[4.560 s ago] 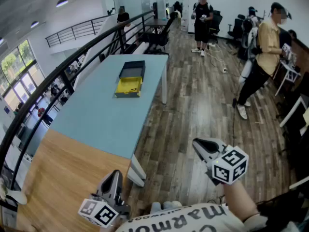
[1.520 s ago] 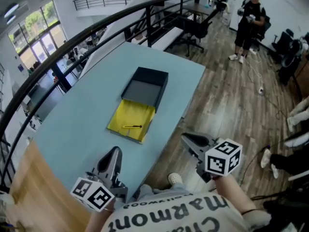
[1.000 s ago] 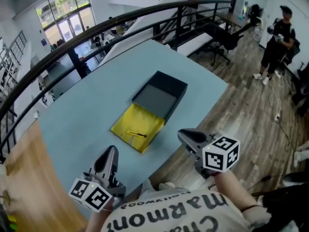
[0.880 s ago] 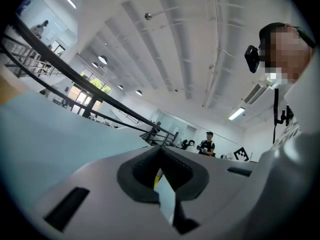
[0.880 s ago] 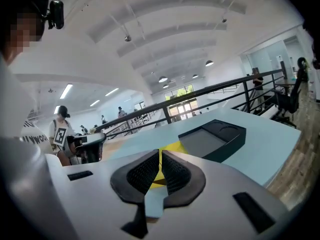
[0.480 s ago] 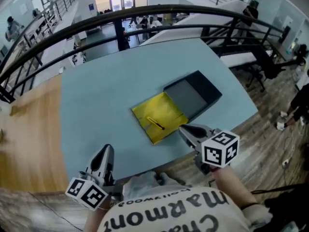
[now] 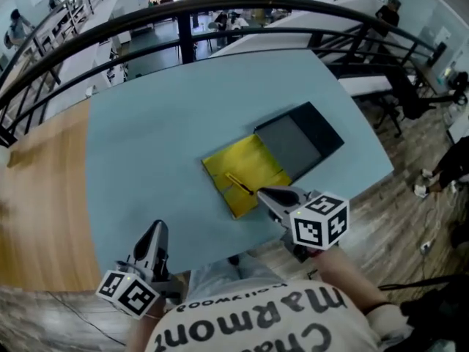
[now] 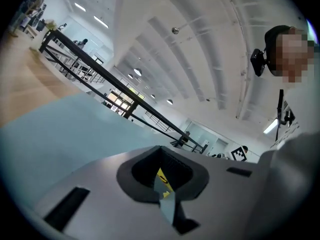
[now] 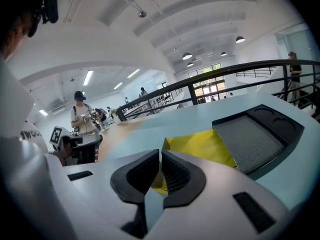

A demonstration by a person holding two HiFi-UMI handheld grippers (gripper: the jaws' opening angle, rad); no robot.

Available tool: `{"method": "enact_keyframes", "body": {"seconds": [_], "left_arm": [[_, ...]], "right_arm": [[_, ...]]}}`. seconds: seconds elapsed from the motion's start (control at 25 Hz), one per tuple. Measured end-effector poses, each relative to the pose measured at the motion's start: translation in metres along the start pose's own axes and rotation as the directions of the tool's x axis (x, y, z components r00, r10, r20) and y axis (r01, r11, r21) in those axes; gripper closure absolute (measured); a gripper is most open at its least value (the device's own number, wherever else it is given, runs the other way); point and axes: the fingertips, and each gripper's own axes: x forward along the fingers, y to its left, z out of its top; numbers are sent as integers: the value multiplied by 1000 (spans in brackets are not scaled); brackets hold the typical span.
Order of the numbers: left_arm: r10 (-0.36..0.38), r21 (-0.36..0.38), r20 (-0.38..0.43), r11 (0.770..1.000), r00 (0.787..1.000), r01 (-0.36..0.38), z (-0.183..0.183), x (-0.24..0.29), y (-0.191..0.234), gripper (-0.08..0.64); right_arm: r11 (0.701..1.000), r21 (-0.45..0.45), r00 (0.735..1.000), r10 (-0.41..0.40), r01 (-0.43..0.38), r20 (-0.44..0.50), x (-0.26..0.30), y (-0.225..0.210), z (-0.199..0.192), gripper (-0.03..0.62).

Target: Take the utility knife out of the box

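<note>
A yellow open box lies on the light blue table, with its dark lid beside it at the right. The utility knife lies in the box as a thin dark and yellow stick. My right gripper is shut with nothing in it, and its tip hangs over the box's near corner, close to the knife. In the right gripper view the yellow box and dark lid sit just past the right gripper. My left gripper is shut and empty at the table's near edge, well left of the box.
A wooden tabletop joins the blue table at the left. A black railing curves behind the table. Plank floor lies at the right. A person stands far off in the right gripper view.
The head view has swung so the table fills it. Both grippers came forward and down; the right tip now reaches the box's near corner.
</note>
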Motion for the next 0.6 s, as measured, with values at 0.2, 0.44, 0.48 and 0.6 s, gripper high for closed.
{"method": "enact_keyframes", "body": {"seconds": [0.2, 0.44, 0.48, 0.6], "left_arm": [[-42, 51, -25, 998, 999, 43, 12, 45, 16, 558], [-52, 84, -137, 994, 989, 64, -5, 77, 28, 558], [-54, 76, -144, 995, 988, 66, -6, 80, 31, 558], [-55, 63, -155, 996, 986, 65, -3, 87, 44, 558]], "right_arm": [[999, 9, 997, -32, 33, -72, 19, -23, -6, 549], [997, 71, 980, -26, 41, -199, 47, -42, -27, 549], [997, 61, 975, -27, 41, -221, 52, -43, -32, 549], [998, 9, 960, -52, 57, -275, 68, -47, -40, 549]]}}
